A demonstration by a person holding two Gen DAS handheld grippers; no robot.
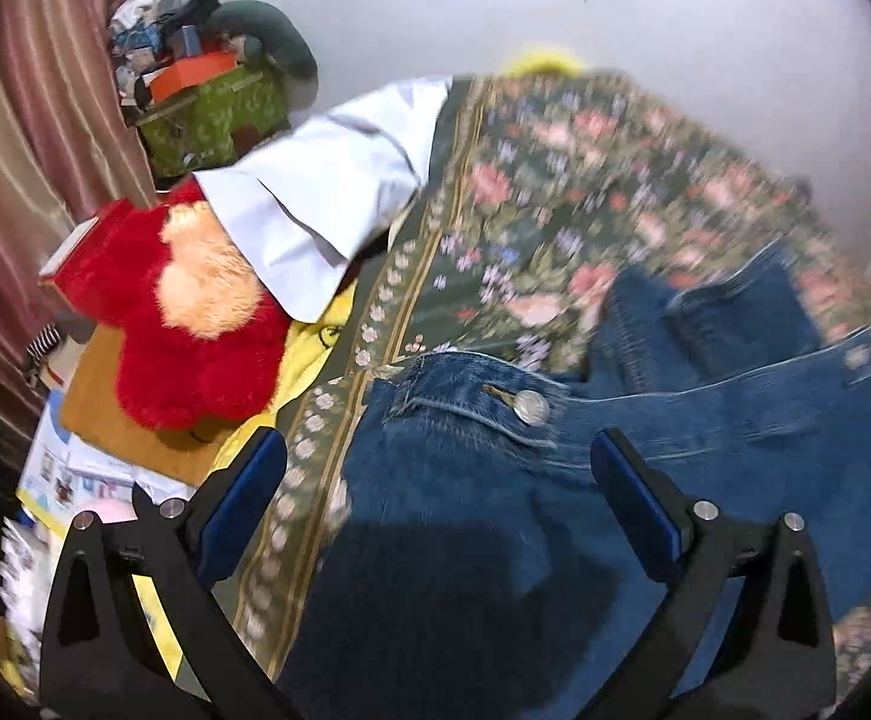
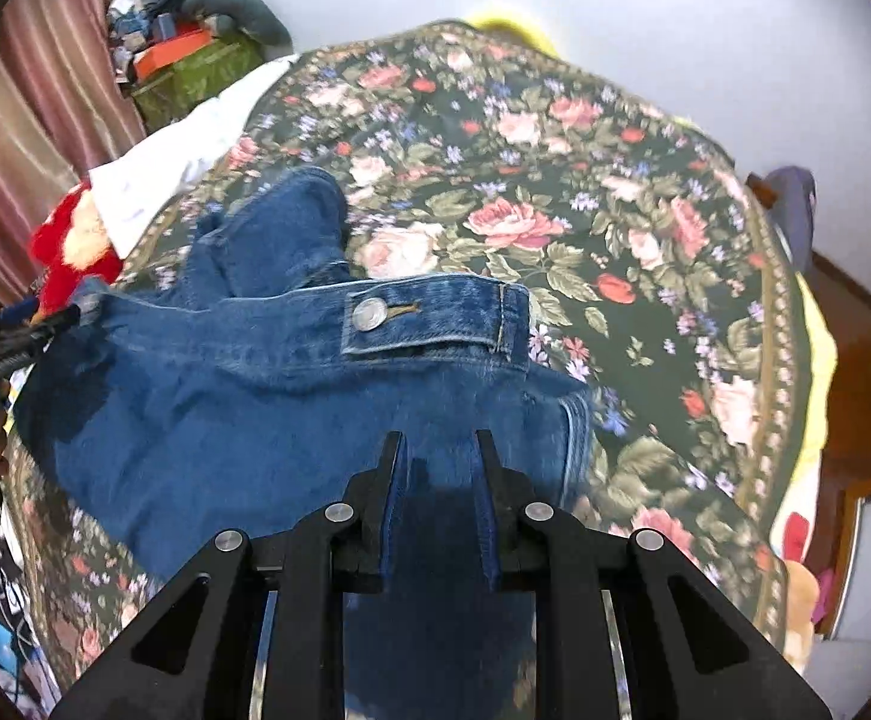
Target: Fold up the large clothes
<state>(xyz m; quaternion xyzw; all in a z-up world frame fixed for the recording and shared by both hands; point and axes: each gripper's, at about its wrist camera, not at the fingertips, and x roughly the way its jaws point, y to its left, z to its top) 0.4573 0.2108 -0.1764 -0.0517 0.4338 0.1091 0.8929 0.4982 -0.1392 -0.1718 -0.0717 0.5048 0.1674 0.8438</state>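
Observation:
A pair of blue jeans (image 1: 555,510) lies on a floral bedspread (image 1: 555,180), the waistband and its metal button (image 1: 531,407) facing up. My left gripper (image 1: 435,462) hovers over the waistband, open wide, and its blue pads touch no cloth. In the right wrist view the jeans (image 2: 255,408) spread across the bedspread (image 2: 555,150), with the button (image 2: 369,313) in the middle. My right gripper (image 2: 440,450) is shut on a fold of denim at the jeans' near edge. The left gripper (image 2: 45,324) shows at the far left, by the waistband's end.
A white garment (image 1: 315,198) and a red plush toy (image 1: 195,348) lie at the bed's left side. Behind them a green box (image 1: 207,114) piled with clutter stands by a pink curtain (image 1: 27,120). Papers and a board lie low on the left. A wooden edge (image 2: 855,372) is at the right.

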